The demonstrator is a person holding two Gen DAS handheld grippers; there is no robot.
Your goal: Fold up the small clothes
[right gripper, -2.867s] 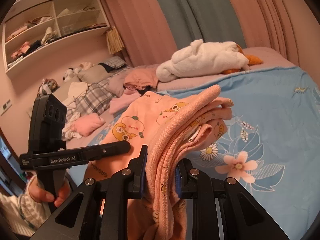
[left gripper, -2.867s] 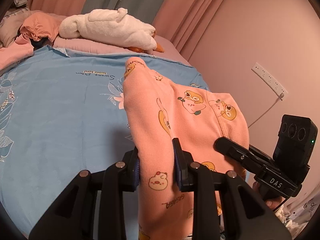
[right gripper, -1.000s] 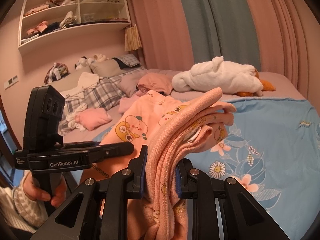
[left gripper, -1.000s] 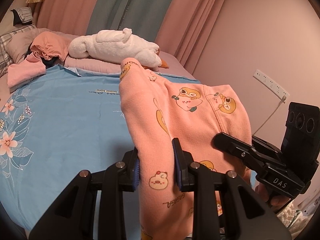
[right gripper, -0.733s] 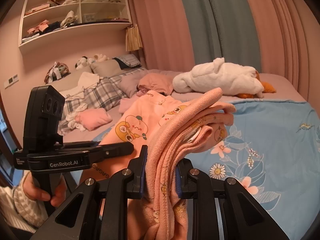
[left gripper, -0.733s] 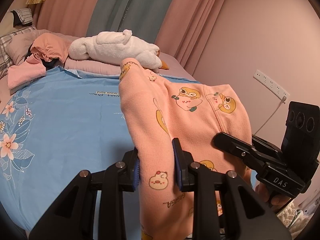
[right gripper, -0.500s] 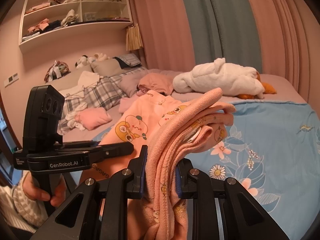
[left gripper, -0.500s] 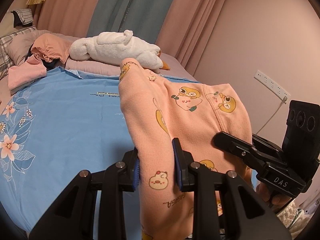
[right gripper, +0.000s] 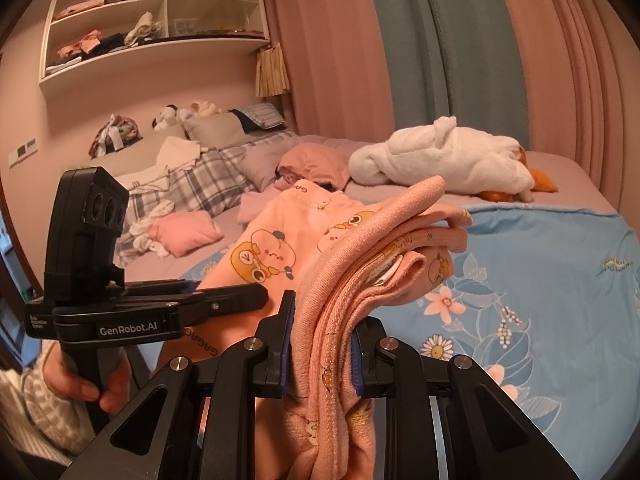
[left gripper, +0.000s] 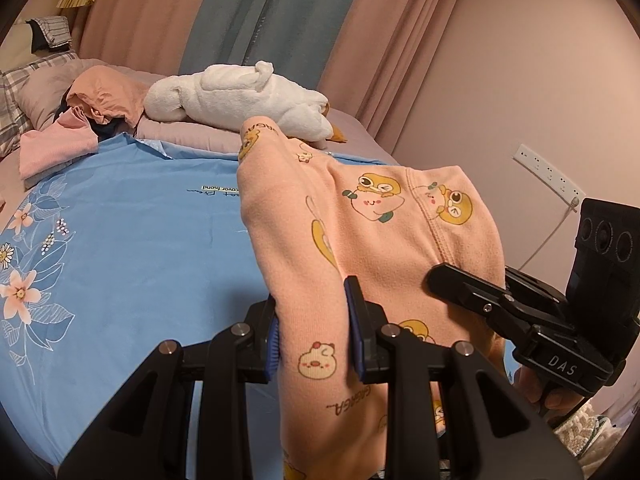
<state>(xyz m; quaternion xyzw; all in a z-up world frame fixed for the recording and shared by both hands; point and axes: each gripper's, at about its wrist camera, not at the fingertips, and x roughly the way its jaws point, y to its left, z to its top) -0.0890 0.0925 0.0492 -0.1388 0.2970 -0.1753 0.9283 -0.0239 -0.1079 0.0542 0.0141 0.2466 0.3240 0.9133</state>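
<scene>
The left gripper (left gripper: 314, 330) is clamping one edge of the peach garment (left gripper: 372, 220), and the right gripper (right gripper: 322, 342) is pinching a bunched stack of its layers; both are closed on cloth. The garment is hanging in the air between them, above the near edge of the blue sheet (left gripper: 128, 248) and not resting on it. Judging by that, the step in hand is carrying the half-folded piece over the sheet. The next move probably calls for lowering both ends together so the layers land flat. Both grippers are pointing forward and slightly down toward the sheet, side by side.
</scene>
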